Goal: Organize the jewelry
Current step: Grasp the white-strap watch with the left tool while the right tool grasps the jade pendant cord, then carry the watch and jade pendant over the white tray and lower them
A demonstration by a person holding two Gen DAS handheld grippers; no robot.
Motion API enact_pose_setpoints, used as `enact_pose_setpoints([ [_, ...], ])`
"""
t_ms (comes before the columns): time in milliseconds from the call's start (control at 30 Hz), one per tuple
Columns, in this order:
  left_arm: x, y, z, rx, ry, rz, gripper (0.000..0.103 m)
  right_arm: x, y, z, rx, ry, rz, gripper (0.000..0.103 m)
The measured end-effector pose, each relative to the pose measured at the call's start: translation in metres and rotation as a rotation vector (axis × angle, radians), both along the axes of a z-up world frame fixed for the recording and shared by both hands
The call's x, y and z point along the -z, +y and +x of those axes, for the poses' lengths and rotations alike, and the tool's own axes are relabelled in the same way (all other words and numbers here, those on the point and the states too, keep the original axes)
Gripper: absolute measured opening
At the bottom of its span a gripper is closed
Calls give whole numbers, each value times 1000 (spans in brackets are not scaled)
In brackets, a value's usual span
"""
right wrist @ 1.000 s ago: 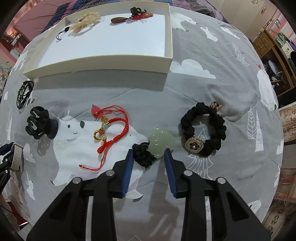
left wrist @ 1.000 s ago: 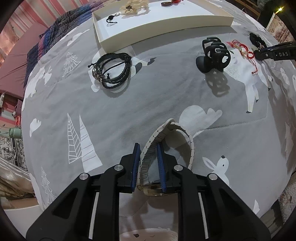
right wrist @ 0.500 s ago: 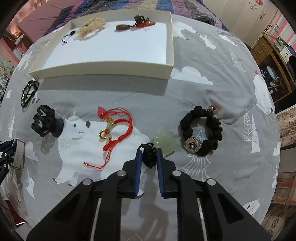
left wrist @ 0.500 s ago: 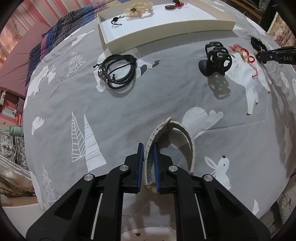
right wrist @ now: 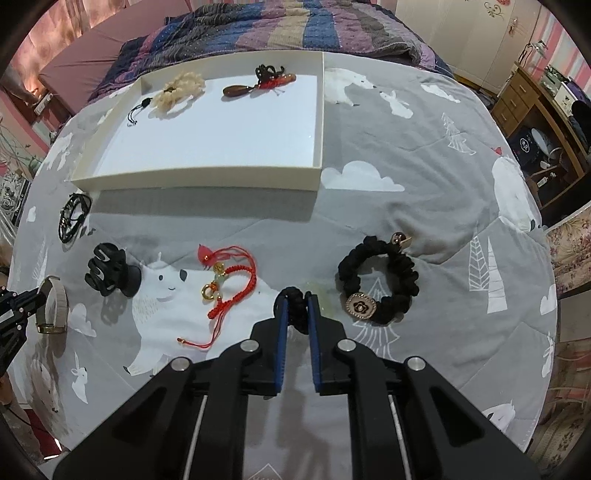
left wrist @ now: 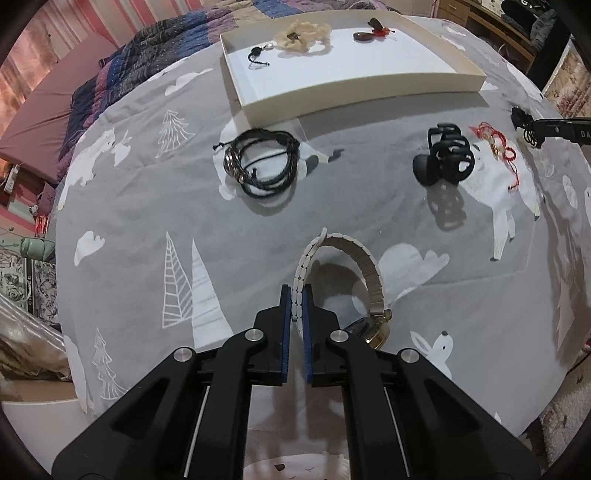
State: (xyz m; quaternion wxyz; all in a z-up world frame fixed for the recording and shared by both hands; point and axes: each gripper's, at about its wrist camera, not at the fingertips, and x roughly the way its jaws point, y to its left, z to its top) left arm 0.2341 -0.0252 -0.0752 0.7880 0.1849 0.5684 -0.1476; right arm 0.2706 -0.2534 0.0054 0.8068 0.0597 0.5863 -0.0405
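The left gripper (left wrist: 297,295) has its blue-padded fingers (left wrist: 284,306) pressed narrowly onto the pale link band of a wristwatch (left wrist: 354,266). The band arches up from between the pads and curves over to the right, where the gold-rimmed watch case rests on the grey printed bedspread (left wrist: 147,221) just beside the right finger. The watch sits toward the near edge of the bedspread.

The right gripper (right wrist: 295,301) has its fingers (right wrist: 281,314) pinched on the black knotted cord (right wrist: 295,310) of a pendant; a pale green stone shows faintly just behind the right pad, too hidden to make out clearly.

Just right of that gripper lies a black scrunchie (right wrist: 378,280) with a round gold-edged flower charm. To the left, on a white bear print, is a red cord bracelet (right wrist: 227,280) with gold and green beads. Further left stands a black claw clip (right wrist: 110,275), and beyond it, toward the left edge, a coiled black leather bracelet (left wrist: 262,168).

Towards the far edge of the bedspread sits a shallow white tray (right wrist: 207,179). Along its far wall lie a cream fluffy hair tie (right wrist: 179,90), a small black cord loop (right wrist: 136,112) beside it, and a brown teardrop pendant with red and black knotwork (right wrist: 258,83). A striped blue and purple quilt (right wrist: 277,29) is bunched behind the tray.
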Motion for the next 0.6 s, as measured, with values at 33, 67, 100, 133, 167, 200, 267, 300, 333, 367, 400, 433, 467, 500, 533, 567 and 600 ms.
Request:
enact_pose_setpoints([
  [33, -2, -2, 1, 0, -4, -1, 4, -2, -1, 0, 2, -4, 0, 11],
  [67, -3, -1, 2, 0, -7, -2, 4, -2, -2, 1, 3, -7, 1, 11],
  [100, -4, -2, 3, -2, -8, -6, 4, -4, -3, 0, 5, -11, 1, 11],
  [133, -6, -3, 3, -2, -13, -10, 4, -5, -4, -1, 5, -14, 2, 11],
  [167, -8, -3, 4, -4, -19, -14, 4, -7, -5, 0, 5, -16, 3, 11],
  [200, -11, -4, 4, -5, -23, -17, 4, -9, -6, 0, 7, -21, 5, 11],
  [267, -17, -5, 6, -5, -32, -26, 4, -12, -8, 2, 12, -31, 8, 11],
  [300, -19, -3, 7, -7, -37, -28, 4, -15, -10, 3, 15, -37, 11, 11],
  [333, -23, -2, 8, -8, -44, -28, 4, -17, -11, 4, 17, -43, 15, 11],
  [367, -30, 2, 7, -10, -53, -28, 4, -20, -11, 6, 17, -49, 16, 11],
  [400, -34, 2, 9, -9, -60, -28, 4, -23, -12, 7, 18, -55, 17, 11],
  [433, -39, 0, 13, -10, -68, -29, 4, -28, -13, 10, 20, -65, 21, 11],
  [467, -45, -1, 17, -11, -75, -31, 4, -31, -13, 12, 21, -71, 22, 11],
  [500, -51, -3, 22, -11, -85, -33, 4, -35, -13, 15, 22, -79, 23, 11],
  [533, -55, -6, 26, -9, -94, -36, 4, -38, -13, 19, 21, -85, 25, 11],
  [567, -60, -8, 32, -7, -101, -42, 4, -44, -13, 25, 20, -93, 26, 11],
  [600, -66, -11, 41, -9, -106, -54, 4, -47, -12, 29, 20, -97, 26, 11],
])
